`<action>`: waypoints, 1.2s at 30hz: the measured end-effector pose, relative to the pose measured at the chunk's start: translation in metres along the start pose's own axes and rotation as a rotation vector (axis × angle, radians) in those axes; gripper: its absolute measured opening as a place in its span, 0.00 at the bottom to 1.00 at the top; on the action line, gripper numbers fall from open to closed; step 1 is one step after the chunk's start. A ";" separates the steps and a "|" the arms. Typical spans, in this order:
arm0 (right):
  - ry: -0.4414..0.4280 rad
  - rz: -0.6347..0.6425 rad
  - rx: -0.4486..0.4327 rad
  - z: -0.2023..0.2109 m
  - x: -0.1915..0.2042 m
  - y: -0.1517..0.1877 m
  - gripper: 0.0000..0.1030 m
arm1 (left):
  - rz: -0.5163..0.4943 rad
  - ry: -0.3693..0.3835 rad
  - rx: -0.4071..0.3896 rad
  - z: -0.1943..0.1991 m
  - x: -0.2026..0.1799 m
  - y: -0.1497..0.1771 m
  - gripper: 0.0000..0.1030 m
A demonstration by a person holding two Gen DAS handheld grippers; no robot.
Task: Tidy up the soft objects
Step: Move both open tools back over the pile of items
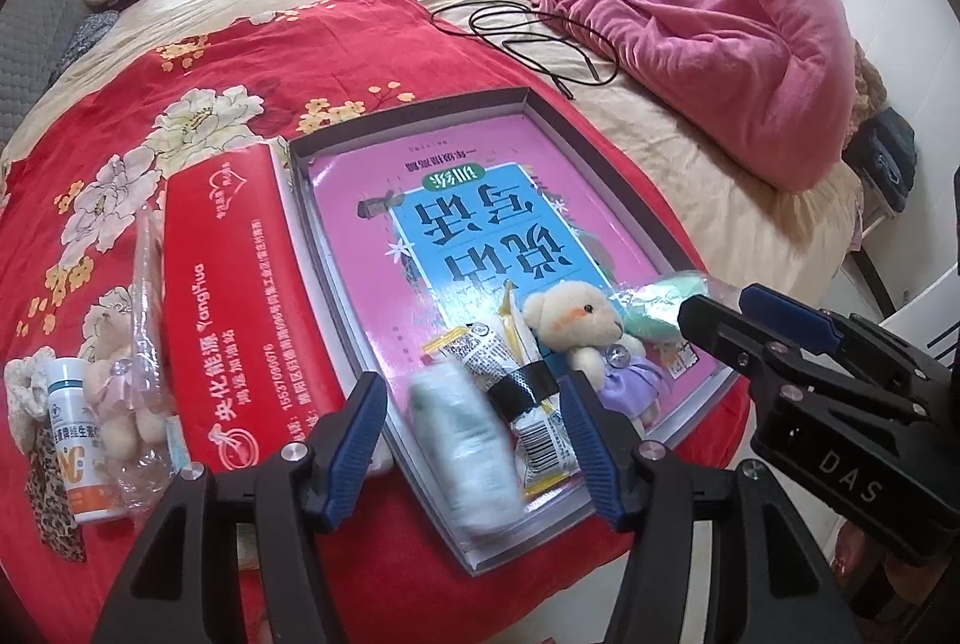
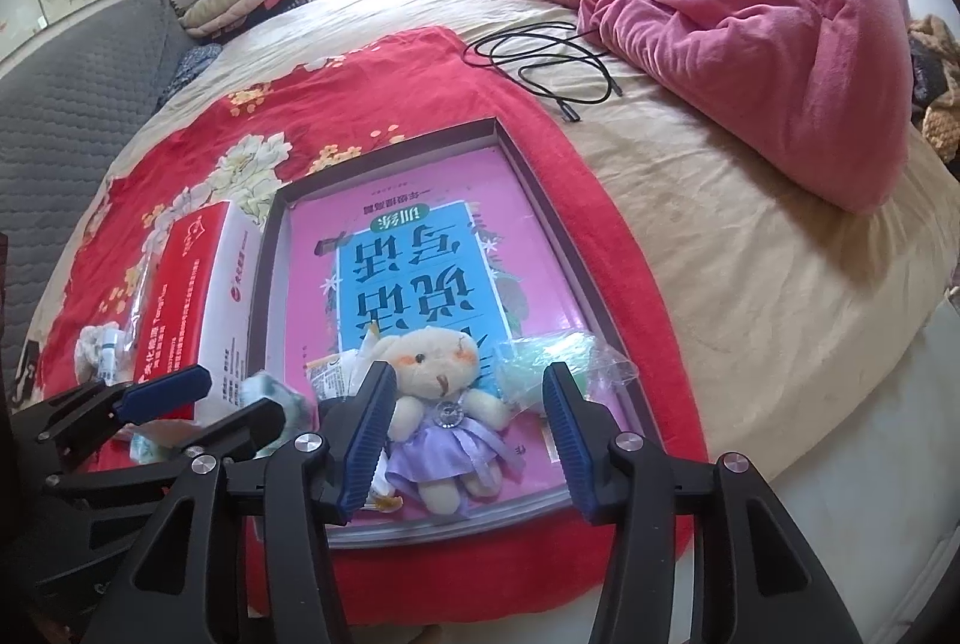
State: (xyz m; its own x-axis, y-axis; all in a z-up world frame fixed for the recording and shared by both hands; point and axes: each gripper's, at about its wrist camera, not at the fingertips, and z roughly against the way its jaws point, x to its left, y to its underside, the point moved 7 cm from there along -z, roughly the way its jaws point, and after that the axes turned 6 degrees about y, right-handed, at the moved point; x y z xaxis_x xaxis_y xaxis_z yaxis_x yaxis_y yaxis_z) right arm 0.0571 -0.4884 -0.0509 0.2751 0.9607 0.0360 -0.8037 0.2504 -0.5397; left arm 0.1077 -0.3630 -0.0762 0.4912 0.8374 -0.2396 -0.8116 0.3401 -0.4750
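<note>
With a bear, a green bag and a roll already in the tray, another bear lies left of it, and both the left gripper and the right gripper gape empty.

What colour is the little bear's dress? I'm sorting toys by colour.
Pale purple, on the little bear; clearest in the right wrist view.

— What's in the shallow box on the bed?

— A cream teddy bear in a purple dress, lying on its back at the near end. Just beside it sits a pale green soft thing in clear wrap.

— Anything else?

— A whitish-green cloth roll, blurred, at the near left corner. Another small bear in plastic lies outside, on the red blanket.
</note>
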 end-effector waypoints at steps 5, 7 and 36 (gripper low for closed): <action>0.012 0.003 -0.005 0.003 0.001 -0.001 0.55 | 0.001 0.004 -0.016 0.009 0.001 -0.002 0.58; 0.016 0.003 -0.009 0.005 0.002 -0.002 0.61 | 0.005 0.008 -0.023 0.014 0.001 -0.003 0.59; 0.065 0.087 -0.066 0.040 0.057 -0.012 0.73 | 0.113 0.000 -0.171 0.102 0.055 -0.004 0.68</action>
State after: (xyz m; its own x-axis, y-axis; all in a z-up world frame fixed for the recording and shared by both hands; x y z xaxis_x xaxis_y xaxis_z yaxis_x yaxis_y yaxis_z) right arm 0.0615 -0.4316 -0.0090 0.2414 0.9681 -0.0672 -0.7903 0.1559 -0.5926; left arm 0.1058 -0.2743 -0.0012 0.4005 0.8660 -0.2995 -0.7958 0.1668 -0.5821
